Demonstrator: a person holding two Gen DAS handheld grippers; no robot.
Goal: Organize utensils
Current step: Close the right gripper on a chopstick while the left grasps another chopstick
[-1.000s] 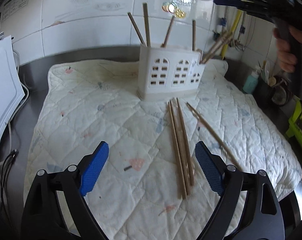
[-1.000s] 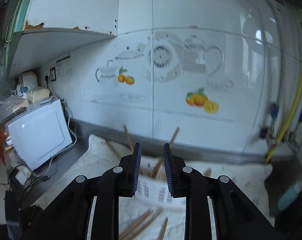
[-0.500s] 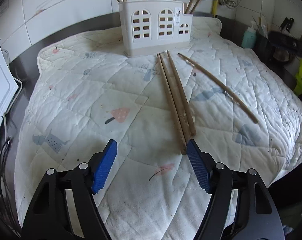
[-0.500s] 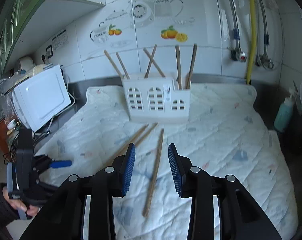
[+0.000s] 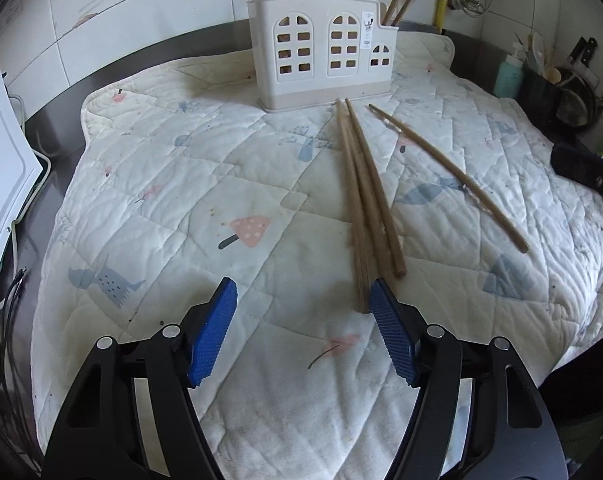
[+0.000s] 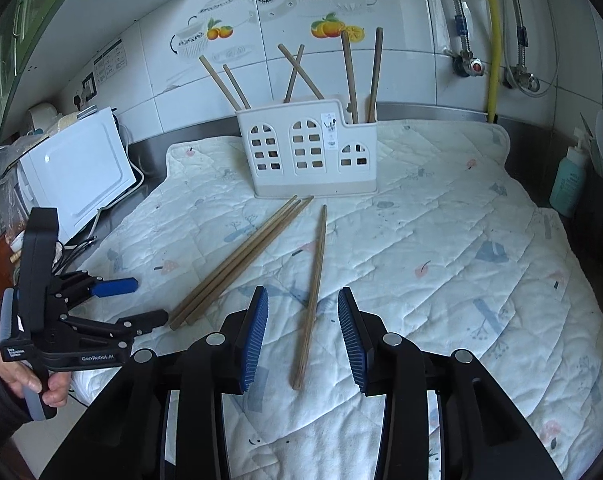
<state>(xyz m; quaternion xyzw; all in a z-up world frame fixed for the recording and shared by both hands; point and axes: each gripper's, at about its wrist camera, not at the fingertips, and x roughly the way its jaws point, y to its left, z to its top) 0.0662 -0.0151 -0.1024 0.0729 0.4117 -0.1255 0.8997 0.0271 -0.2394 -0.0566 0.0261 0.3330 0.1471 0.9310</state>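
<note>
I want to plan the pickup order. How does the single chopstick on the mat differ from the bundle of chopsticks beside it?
The single chopstick lies alone between the open fingers of the right gripper; the bundle of chopsticks lies touching together, angled toward the left gripper. The single one points straight at the holder; the bundle slants. Both are brown wood, flat on the mat.

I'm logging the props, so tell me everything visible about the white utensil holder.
The utensil holder is off-white, plastic-looking, shaped like a house front with arched grid windows, a small label and a lower right section. It stands upright on the quilted mat near the tiled wall, with wooden chopsticks leaning in it. No gripper touches it.
</note>
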